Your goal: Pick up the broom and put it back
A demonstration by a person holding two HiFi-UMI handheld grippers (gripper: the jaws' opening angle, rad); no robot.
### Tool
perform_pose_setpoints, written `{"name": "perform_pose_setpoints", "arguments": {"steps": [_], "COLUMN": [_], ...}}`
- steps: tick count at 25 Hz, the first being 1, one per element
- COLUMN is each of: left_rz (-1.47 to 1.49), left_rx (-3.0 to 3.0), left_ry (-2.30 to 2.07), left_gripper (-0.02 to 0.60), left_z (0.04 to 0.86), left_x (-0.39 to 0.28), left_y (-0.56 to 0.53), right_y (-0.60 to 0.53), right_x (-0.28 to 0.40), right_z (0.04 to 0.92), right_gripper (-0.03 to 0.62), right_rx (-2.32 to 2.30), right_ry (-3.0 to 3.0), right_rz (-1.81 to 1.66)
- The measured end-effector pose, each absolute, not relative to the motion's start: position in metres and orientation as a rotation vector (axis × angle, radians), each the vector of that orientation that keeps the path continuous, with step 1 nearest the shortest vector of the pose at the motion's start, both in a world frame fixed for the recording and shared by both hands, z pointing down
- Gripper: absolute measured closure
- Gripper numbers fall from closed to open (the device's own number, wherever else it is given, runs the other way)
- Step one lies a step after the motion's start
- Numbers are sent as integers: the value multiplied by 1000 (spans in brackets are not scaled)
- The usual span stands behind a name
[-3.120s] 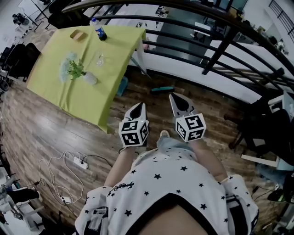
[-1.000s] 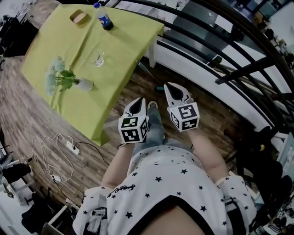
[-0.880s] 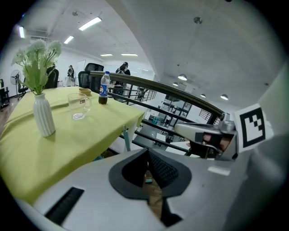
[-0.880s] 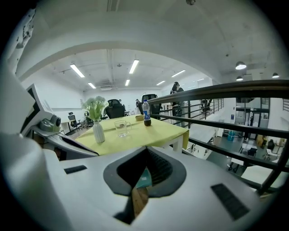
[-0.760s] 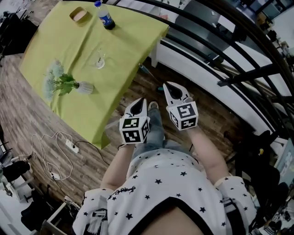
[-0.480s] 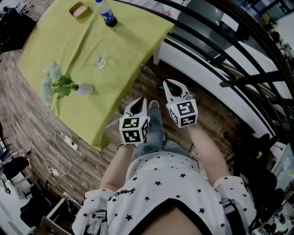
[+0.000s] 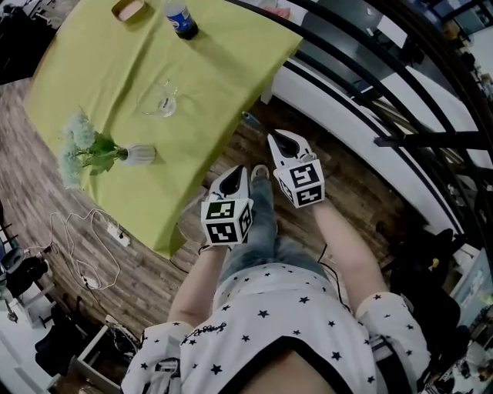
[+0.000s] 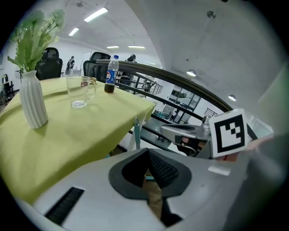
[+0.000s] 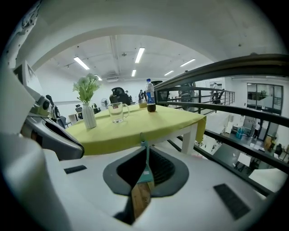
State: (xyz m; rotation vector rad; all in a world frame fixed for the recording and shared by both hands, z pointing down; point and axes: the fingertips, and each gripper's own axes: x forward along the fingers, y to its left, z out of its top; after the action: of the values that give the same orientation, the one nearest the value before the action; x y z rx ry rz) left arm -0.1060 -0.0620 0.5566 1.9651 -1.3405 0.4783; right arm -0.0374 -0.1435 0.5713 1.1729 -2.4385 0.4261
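Plank floor (image 7: 154, 262) below, with a star-print shirt filling the bottom of the head view and both forearms stretched forward. Nearest is the left gripper (image 7: 237, 174), on the table side and pointing forward and down. Its own view shows me the two dark pads meeting at their tips, clenched with nothing pinched. Only floor shows through the slit behind the tips. A little further ahead is the right gripper (image 7: 276, 141), beside the left one and apart from it, marker cube facing up. Its jaws are likewise pressed together and empty. Neither claw has the broom (image 9: 146, 159). I see it as a thin teal handle, close to upright, on the floor beyond the right gripper's tips. It lines up almost dead centre with those closed jaws and has a wider teal part at its lower end. In the left gripper view the same handle shows ahead and slightly left of that claw's tips, just beside the table's near corner. Whether it leans on the table I cannot tell. The table (image 7: 208, 69), under a yellow-green cloth, lies beyond and to the left. On it, going away: a white ribbed vase (image 7: 140, 154) with pale green flowers, a clear glass mug (image 7: 159, 100), and a bottle (image 7: 182, 17) of dark drink at the far edge. Along the right, past the table, runs a black railing (image 9: 235, 66).
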Motion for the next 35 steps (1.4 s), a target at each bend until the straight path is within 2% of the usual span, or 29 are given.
{"name": "perform_pose_setpoints", "arguments": {"steps": [3,18,29,35], "left_rz": [475,489,500,500], "left_rx": [1948,1884,1847,1845], "left_ry": [-1338,-1335,-1335,-1327], "left_gripper": [571,571,571,571], "left_z": [563,586,600,601], "left_x": [-108,-118,-125,-124], "left_y": [-66,-78,-82,-84], "right_y": [-149,-175,-186,-189], "right_x": [-45,-72,-88,-92], "right_z": [585,637,659,661], "right_gripper": [539,470,465,494], "right_rx": [1139,1001,921,902], "right_ry": [-2432,-2396,-2379,-2375], "right_rz": [429,459,423,402]}}
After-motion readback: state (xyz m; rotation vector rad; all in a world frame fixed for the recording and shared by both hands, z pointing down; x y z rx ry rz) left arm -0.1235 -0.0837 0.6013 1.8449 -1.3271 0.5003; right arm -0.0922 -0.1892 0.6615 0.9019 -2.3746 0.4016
